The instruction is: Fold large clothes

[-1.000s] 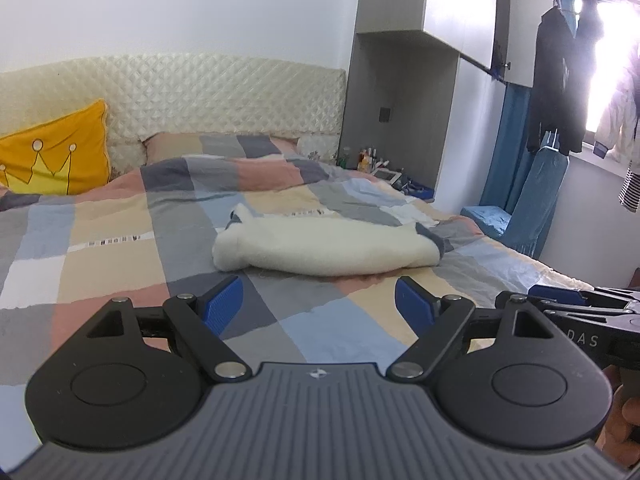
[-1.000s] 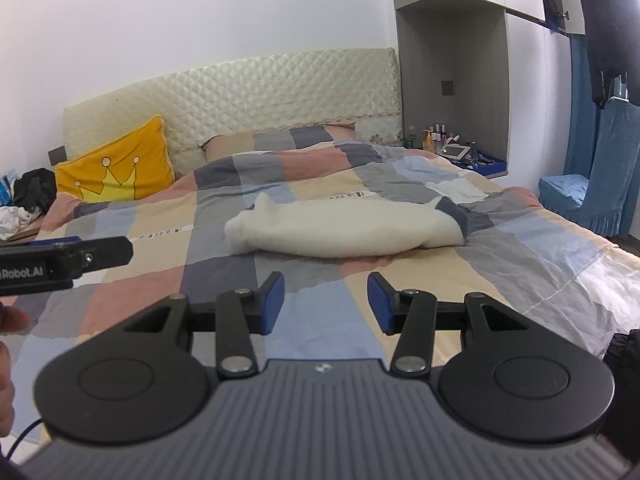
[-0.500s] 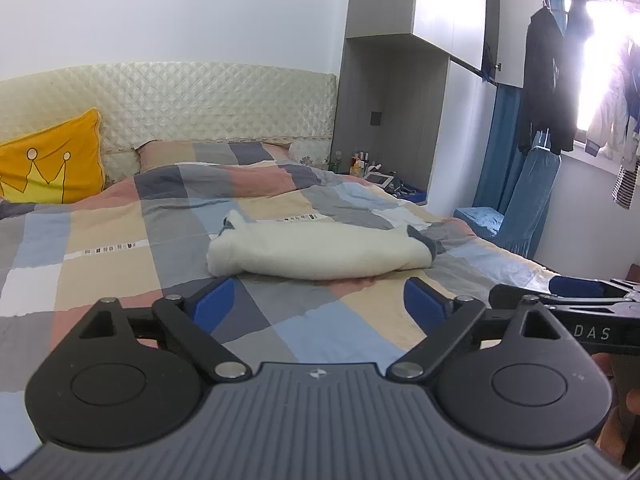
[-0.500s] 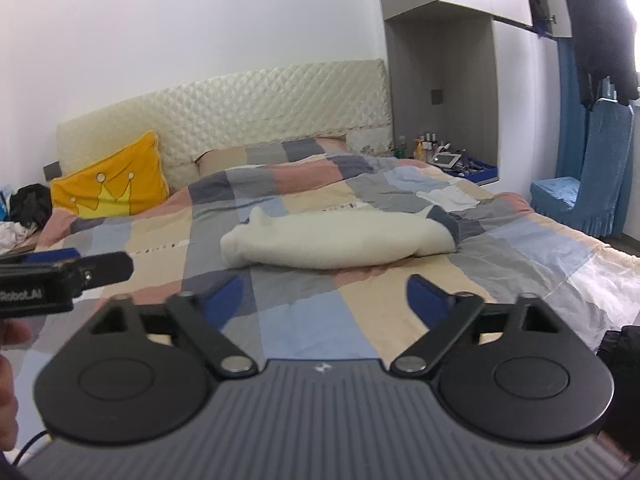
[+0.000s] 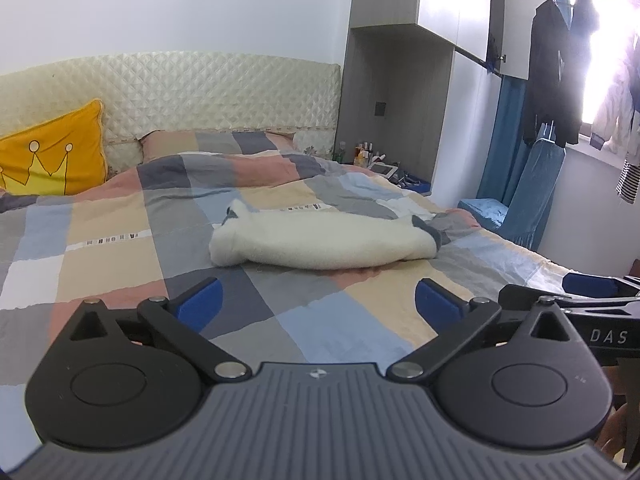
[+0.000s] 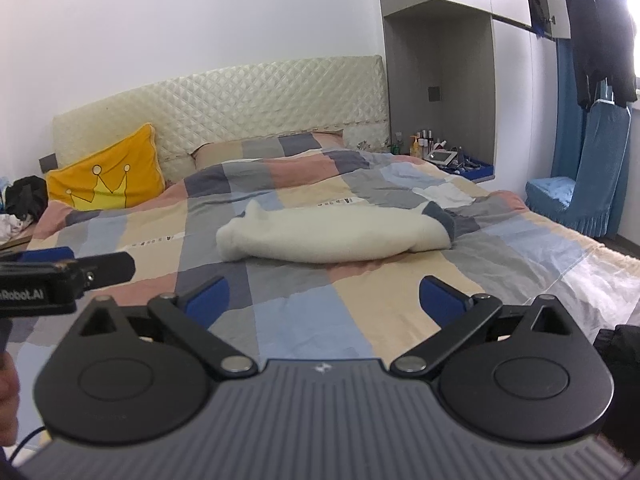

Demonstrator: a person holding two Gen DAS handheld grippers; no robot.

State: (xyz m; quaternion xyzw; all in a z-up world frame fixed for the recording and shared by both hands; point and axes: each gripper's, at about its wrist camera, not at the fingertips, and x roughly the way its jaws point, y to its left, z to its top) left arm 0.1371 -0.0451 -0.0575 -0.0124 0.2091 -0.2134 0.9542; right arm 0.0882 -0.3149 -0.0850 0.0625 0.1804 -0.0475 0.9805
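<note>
Open quilt [image 5: 320,320] between the grippers and the folded garment [image 5: 320,244], nothing lying in the way. Bare quilt also left of the garment and behind it up to the pillow [image 6: 108,176]. Right gripper [image 5: 592,292] close beside the left gripper [image 5: 318,304], crowding the space between the two. Chair [image 6: 580,200] off the bed's right edge, clear of the quilt.

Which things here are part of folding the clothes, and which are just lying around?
For the job:
cream garment, lying folded on the bed
left gripper, open and empty
right gripper, open and empty

Lying about:
yellow cushion
bottles
blue chair
hanging clothes
</note>
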